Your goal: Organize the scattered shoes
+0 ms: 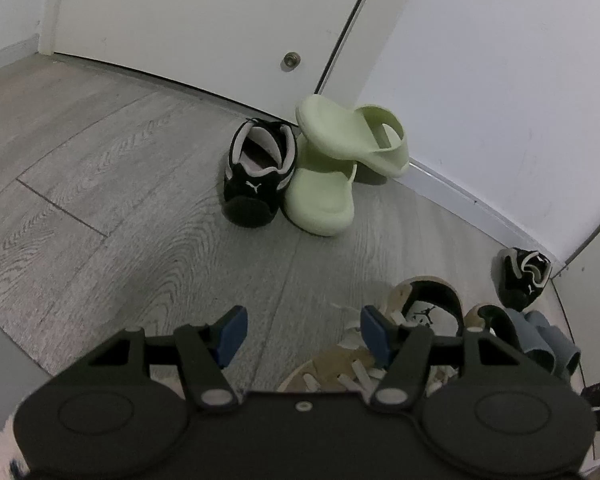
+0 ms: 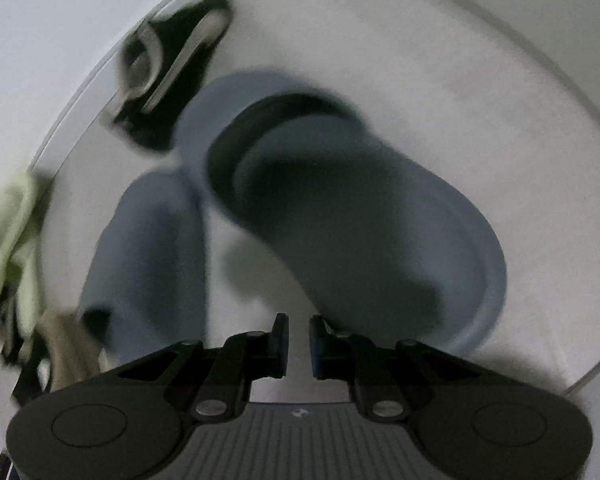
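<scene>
Shoes everywhere you look, and they lie in two loose clumps. By the door [image 1: 204, 20], a black sneaker [image 1: 256, 176] stands heel toward us, touching a pale green slide [image 1: 320, 196], while the second green slide [image 1: 356, 136] is tipped up on top of its partner against the wall. That pair is together but hardly neat.

Nearer in, a tan lace-up sneaker [image 1: 340, 364] sits right under the left gripper [image 1: 300, 334], whose jaws are spread wide with nothing between them. Beside it lie a white-and-black high-top [image 1: 428, 308] and blue-grey slides [image 1: 548, 340], with the other black sneaker [image 1: 524, 276] off by the baseboard, well apart from its mate.

Over on the right gripper [image 2: 299, 346] (a very blurred view, mind you) the jaws stand nearly together with a thin gap and nothing visibly pinched; one blue-grey slide [image 2: 340, 208] fills the frame just ahead, a second one [image 2: 148, 240] to its left.

My read: pairing is partial at best. The black sneakers are split, the green ones stacked crookedly, the near cluster jumbled on the grey floor [image 1: 120, 200].
</scene>
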`<state>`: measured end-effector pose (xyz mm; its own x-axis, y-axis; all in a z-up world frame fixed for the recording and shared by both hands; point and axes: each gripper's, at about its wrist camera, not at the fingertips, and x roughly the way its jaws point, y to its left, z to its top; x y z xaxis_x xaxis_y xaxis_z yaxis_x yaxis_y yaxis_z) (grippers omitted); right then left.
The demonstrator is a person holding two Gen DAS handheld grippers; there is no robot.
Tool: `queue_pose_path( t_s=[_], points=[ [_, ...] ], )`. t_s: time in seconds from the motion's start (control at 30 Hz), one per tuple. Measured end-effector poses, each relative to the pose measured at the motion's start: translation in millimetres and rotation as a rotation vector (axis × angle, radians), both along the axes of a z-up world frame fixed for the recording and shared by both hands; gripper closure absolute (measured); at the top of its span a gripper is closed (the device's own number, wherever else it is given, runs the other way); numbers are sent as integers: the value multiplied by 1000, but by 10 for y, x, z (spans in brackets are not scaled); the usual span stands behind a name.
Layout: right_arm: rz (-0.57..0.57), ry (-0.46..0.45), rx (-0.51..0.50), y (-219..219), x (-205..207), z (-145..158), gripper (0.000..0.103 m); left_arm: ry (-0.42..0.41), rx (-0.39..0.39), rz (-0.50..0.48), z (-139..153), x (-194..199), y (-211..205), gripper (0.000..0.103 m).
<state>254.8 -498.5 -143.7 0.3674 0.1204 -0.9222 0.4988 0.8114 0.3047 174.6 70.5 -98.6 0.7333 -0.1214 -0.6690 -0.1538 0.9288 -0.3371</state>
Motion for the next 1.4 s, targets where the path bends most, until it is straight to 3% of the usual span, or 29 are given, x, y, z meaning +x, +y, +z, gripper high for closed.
queue_pose_path(
  t_s=[0.23,0.3,0.33,0.37,0.4,0.57,0.63,0.73,0.83,1.07,1.17,1.3,1.4],
  points=[
    [23,-211,-339,255,86,234,82,-2,1,6,0,-14,6,39],
    [29,-271,-436,328,111,300,48,0,2,3,-2,-5,-1,39],
    [32,-301,-485,365,123,334,36,2,3,2,-5,2,-4,39],
    [36,-331,-533,401,135,367,15,8,4,0,-9,12,-10,39],
    [39,-362,-581,438,147,400,9,12,6,-2,-12,21,-15,39],
    [79,-329,-638,635,532,259,9,18,12,-3,-12,18,-13,39],
    [81,-263,-681,706,710,128,9,19,7,0,-16,11,-2,39],
    [156,-209,-723,778,820,-42,16,23,2,2,-22,15,5,39],
    [184,-197,-690,729,778,-99,19,25,-1,-1,-22,24,6,39],
    [34,-57,-733,462,517,-98,19,20,-14,-4,-23,19,20,39],
    [-5,-63,-748,447,421,-89,17,20,-19,-5,-23,19,20,39],
    [66,-69,-831,553,522,-132,7,17,-18,-3,-17,8,22,39],
    [62,-74,-854,542,608,-197,7,12,-21,3,-16,-3,30,39]
  ],
)
